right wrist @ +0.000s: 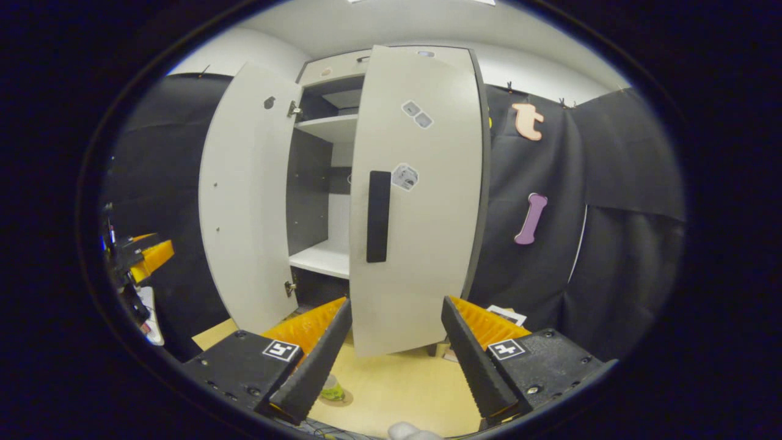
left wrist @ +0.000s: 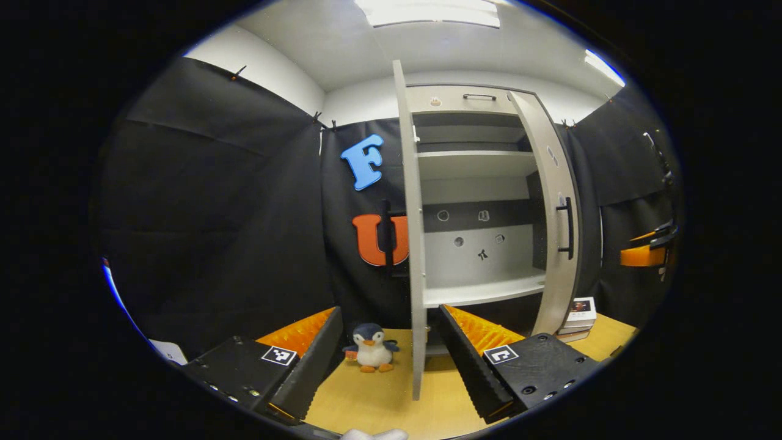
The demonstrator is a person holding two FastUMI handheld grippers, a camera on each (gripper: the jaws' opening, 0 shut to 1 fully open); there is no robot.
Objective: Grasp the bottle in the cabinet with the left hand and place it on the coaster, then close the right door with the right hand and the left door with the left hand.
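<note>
Left gripper view, nearest: left gripper [left wrist: 391, 360] spread wide, nothing between its fingers, over the wooden table [left wrist: 366, 397]. A plush penguin [left wrist: 371, 348] stands between the fingers, farther back. Behind it the left door [left wrist: 414, 244] is seen edge-on; the cabinet [left wrist: 476, 201] has bare shelves. The right door [left wrist: 553, 214] is ajar, with boxes [left wrist: 579, 315] at its foot.

Right gripper view, nearest: right gripper [right wrist: 394, 360] likewise spread wide, holding nothing. The bottle [right wrist: 332, 388] stands on the coaster [right wrist: 342, 400] beside its left finger. Beyond, the right door [right wrist: 421, 201] faces the camera, partly swung in; the other gripper [right wrist: 143, 256] is at far left.
</note>
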